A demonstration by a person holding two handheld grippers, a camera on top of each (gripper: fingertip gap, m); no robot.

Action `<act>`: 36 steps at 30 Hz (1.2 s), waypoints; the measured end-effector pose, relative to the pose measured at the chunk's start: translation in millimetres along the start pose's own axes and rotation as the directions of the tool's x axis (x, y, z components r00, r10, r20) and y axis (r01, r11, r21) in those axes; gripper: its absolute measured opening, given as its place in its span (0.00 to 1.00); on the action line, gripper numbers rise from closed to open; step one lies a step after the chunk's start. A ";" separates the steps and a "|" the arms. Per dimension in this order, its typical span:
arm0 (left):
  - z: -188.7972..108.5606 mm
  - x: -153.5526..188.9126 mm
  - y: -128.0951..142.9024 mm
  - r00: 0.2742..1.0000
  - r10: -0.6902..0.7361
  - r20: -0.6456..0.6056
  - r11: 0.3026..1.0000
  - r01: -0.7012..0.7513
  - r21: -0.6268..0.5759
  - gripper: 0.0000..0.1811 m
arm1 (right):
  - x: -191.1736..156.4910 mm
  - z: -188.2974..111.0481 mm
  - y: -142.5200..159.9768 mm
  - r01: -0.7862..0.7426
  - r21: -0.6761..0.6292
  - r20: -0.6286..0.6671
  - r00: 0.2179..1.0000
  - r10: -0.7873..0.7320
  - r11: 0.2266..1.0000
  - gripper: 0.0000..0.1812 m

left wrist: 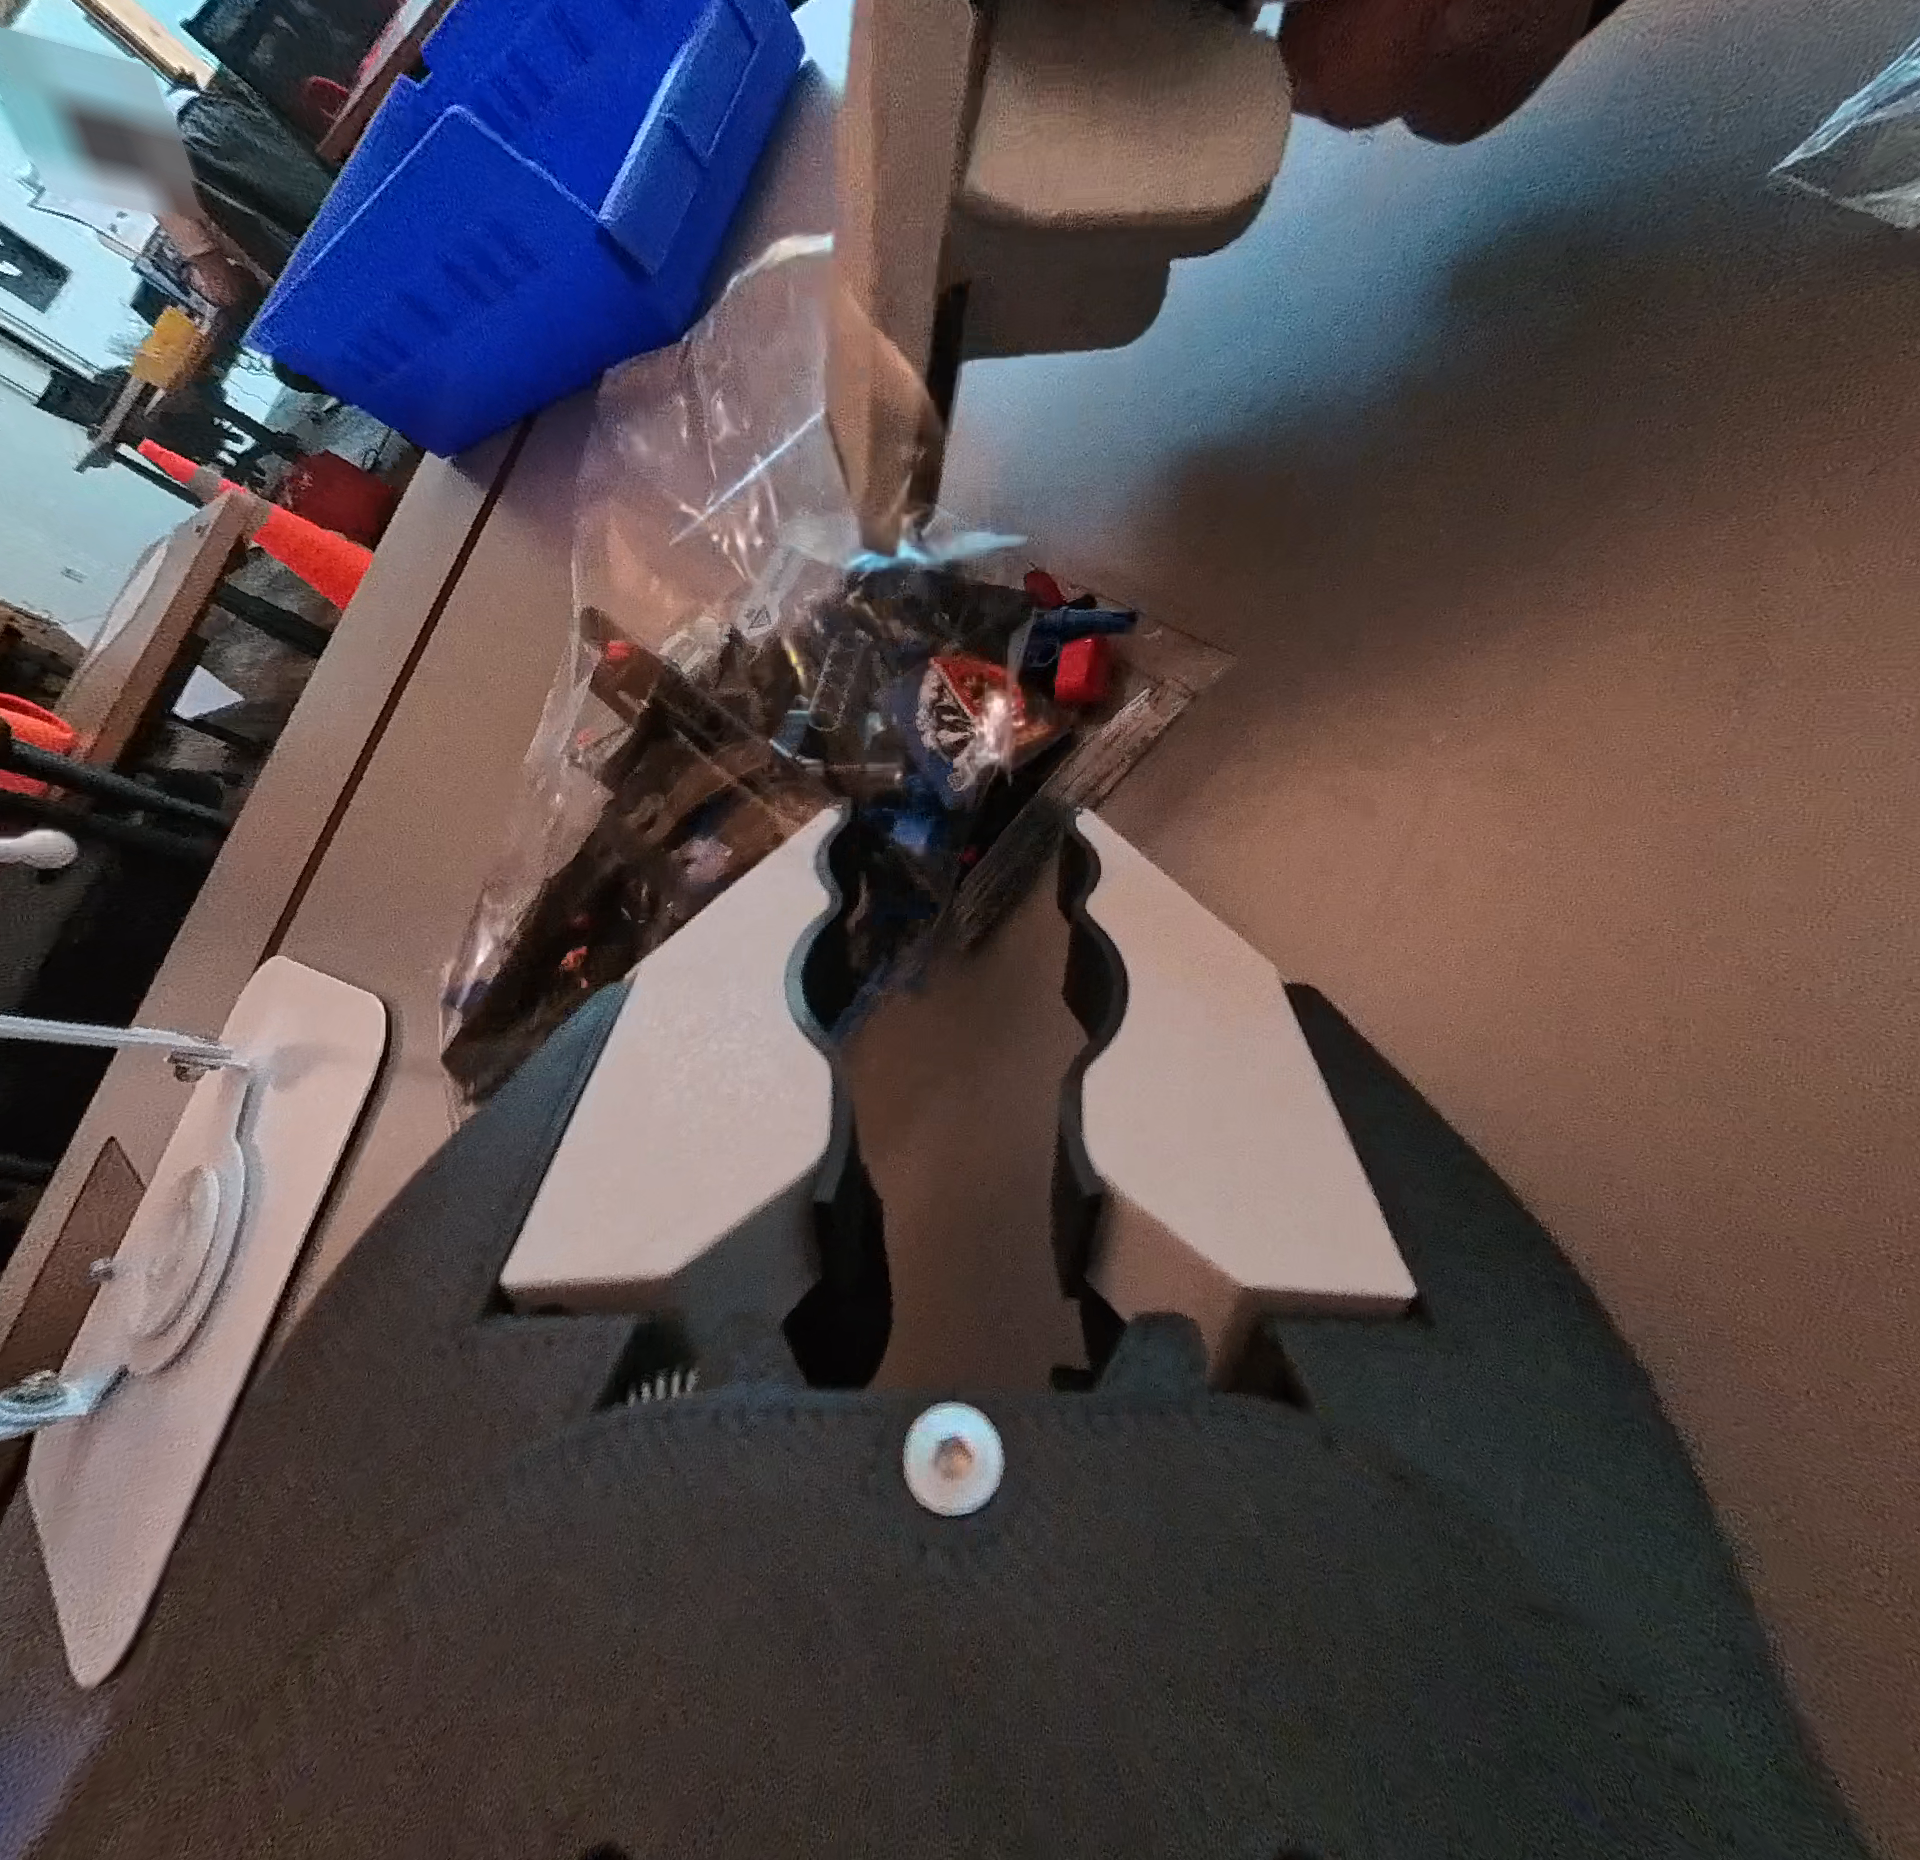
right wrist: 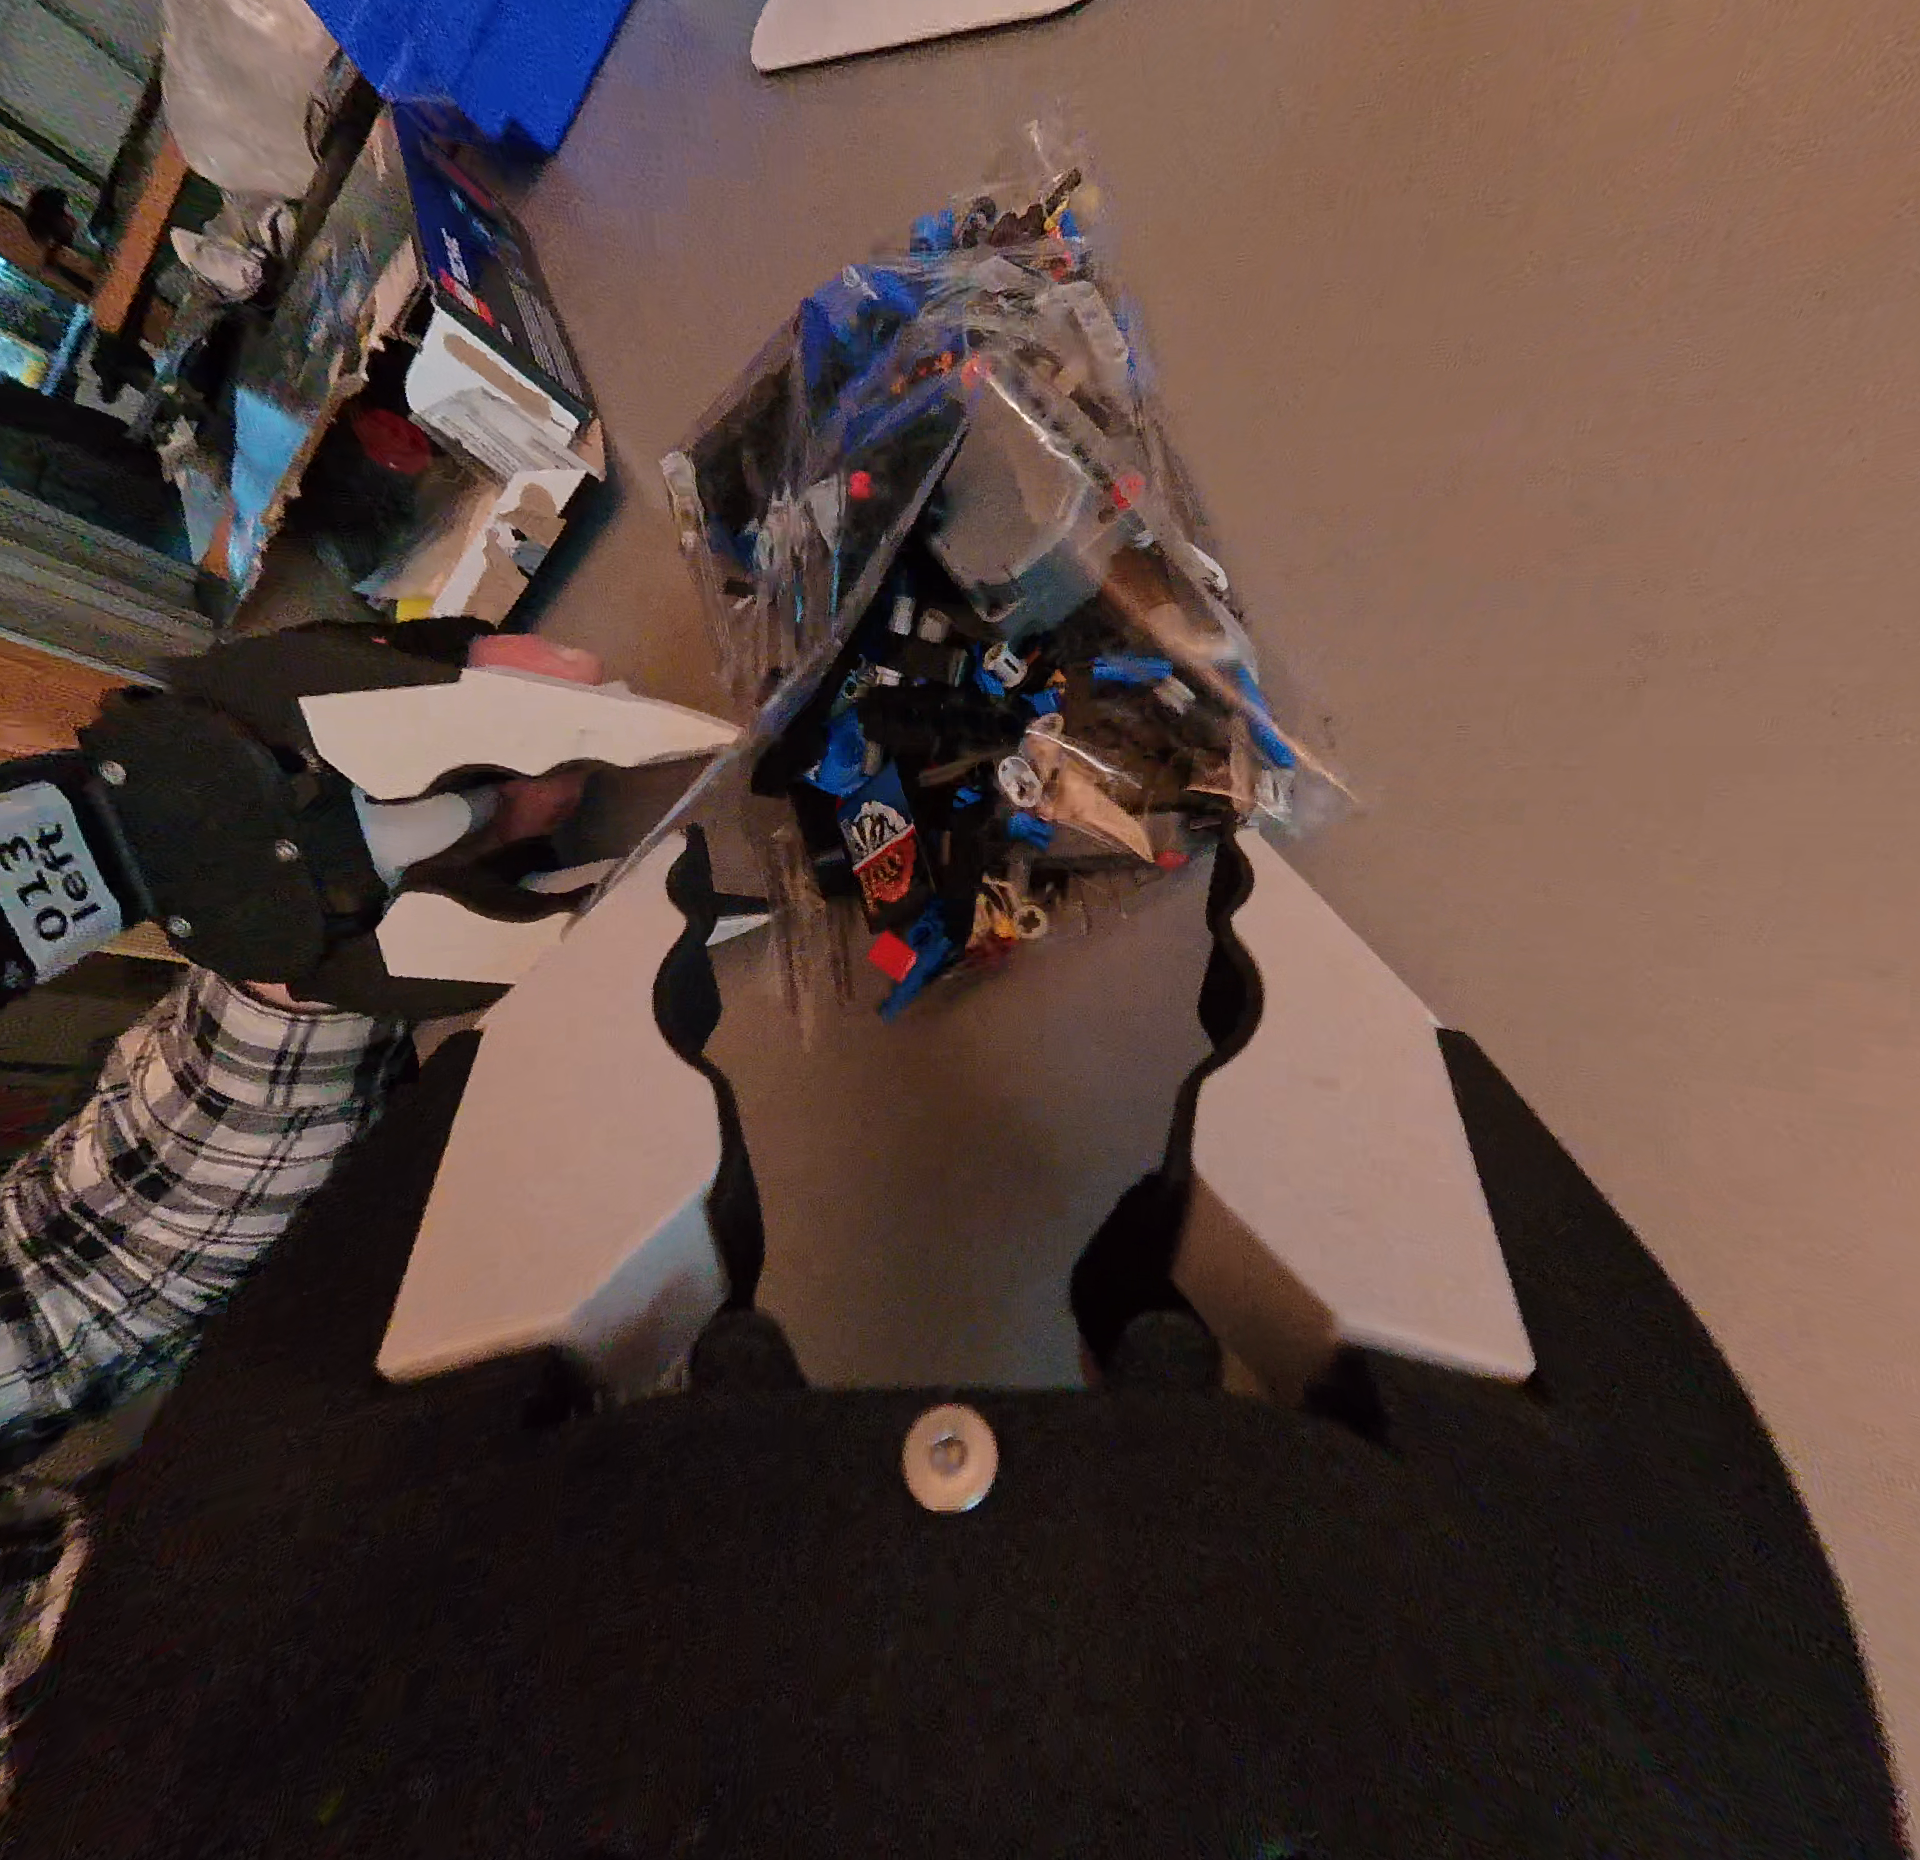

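A: Where is the bag?
B: A clear bag of small toy bricks (right wrist: 966, 605) rests on the tan table (right wrist: 1558, 460), blue bin (right wrist: 488, 23) at eleven o'clock.
A: And the claws?
B: Left gripper (left wrist: 951, 823) parted narrowly around the bag's edge; whether it pinches, I cannot tell. Right gripper (right wrist: 956, 854) spread wide, empty, bag at twelve o'clock.

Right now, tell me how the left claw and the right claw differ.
The left claw has its jaws closer together; the right claw has them spread wide. The left claw has part of the bag between its tips, though whether it grips is unclear; the right claw only frames the bag's near end and is plainly open. Both have white fingers on black bodies and point at the same bag.
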State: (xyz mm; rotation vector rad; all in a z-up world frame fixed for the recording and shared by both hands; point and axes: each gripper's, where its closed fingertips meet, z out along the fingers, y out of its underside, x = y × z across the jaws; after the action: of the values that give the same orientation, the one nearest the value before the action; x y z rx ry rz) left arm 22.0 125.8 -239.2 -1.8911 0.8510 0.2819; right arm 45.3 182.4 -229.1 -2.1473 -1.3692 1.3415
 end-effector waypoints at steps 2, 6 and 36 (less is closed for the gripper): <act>4.2 5.4 3.5 0.999 0.035 -0.010 0.999 -0.035 -0.029 0.09 | -0.2 0.8 -2.0 -0.033 0.012 0.016 0.999 0.033 0.999 0.50; 13.9 11.7 7.2 0.993 0.118 0.003 0.989 -0.118 -0.088 0.00 | 14.9 -2.6 -1.4 -0.043 0.018 -0.049 0.998 0.044 0.999 0.47; 36.6 27.0 -10.2 0.995 0.100 0.012 0.990 -0.098 -0.097 0.00 | 11.3 34.0 -23.1 -0.016 -0.002 0.054 0.998 0.016 1.000 0.08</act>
State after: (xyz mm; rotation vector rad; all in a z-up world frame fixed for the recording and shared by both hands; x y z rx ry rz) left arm 54.6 148.4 -263.8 -1.9355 0.9362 0.4057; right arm 6.0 195.4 -239.3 -2.1428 -1.3761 1.4148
